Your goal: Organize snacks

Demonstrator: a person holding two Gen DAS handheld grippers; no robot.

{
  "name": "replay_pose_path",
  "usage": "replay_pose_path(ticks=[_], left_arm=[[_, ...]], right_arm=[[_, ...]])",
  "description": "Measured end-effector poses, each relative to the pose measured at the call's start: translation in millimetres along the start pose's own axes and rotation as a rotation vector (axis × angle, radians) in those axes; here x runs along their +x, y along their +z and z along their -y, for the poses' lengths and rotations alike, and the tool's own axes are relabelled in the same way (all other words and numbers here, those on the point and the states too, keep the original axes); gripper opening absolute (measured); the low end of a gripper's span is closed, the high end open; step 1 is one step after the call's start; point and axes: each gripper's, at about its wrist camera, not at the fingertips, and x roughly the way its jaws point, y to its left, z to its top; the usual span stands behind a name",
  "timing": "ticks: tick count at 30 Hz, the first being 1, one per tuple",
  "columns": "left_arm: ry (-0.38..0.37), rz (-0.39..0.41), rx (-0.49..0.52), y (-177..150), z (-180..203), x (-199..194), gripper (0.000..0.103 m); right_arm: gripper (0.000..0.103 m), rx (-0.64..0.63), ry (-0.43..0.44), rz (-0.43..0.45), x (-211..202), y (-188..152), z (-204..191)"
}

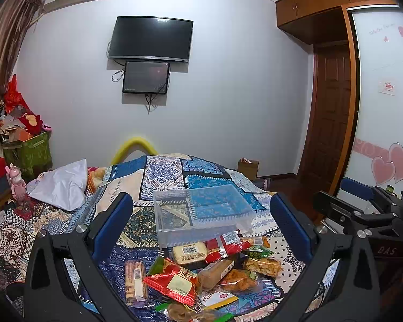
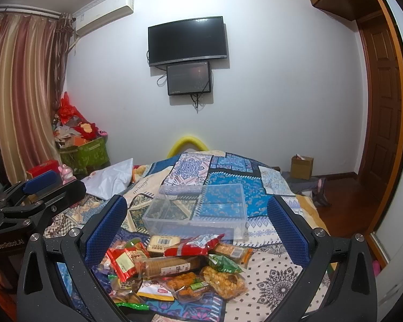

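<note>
A pile of wrapped snacks (image 1: pixel 201 271) lies on a patterned bed cover, also in the right wrist view (image 2: pixel 180 265). Behind it sits an empty clear plastic box (image 1: pixel 201 212), seen again in the right wrist view (image 2: pixel 198 212). My left gripper (image 1: pixel 201 220) is open and empty, hovering above the pile with its blue pads either side. My right gripper (image 2: pixel 196 220) is also open and empty, above the pile. The right gripper shows at the right edge of the left wrist view (image 1: pixel 362 209); the left gripper shows at the left of the right wrist view (image 2: pixel 35 198).
The patchwork cover (image 1: pixel 164 171) spreads over the bed. A white bag (image 1: pixel 61 185) lies at the left. A green bin of clutter (image 1: pixel 27 150) and a pink toy (image 1: pixel 17 185) stand by the curtain. A cardboard box (image 2: pixel 302 166) sits on the floor near the wooden door (image 2: pixel 381 123).
</note>
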Motion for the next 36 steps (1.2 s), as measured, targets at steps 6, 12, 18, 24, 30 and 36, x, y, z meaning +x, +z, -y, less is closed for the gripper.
replay_pose_path(ticks=[6, 12, 18, 24, 30, 36], left_arm=[[0.002, -0.015, -0.004, -3.3, -4.5, 5.3, 0.103], [0.036, -0.067, -0.016, -11.2, -21.0, 22.3, 0.103], [0.084, -0.169, -0.059, -31.4, -54.3, 47.6, 0.103], [0.136, -0.276, -0.057, -58.8, -83.9, 72.2, 0.089], [0.163, -0.403, -0.109, -88.6, -111.2, 99.6, 0.081], [0.200, -0.500, -0.125, -118.3, -125.2, 120.0, 0.075]], right_arm=[[0.103, 0.003, -0.005, -0.011, 5.3, -2.1, 1.1], [0.103, 0.006, -0.009, -0.079, 22.8, -10.0, 6.9], [0.103, 0.033, 0.004, -0.176, 45.3, -27.6, 21.5], [0.103, 0.039, -0.027, -0.301, 72.3, -51.8, 36.1], [0.098, 0.041, -0.036, -0.404, 93.5, -75.3, 50.3], [0.088, 0.068, -0.018, -0.485, 115.1, -92.7, 60.6]])
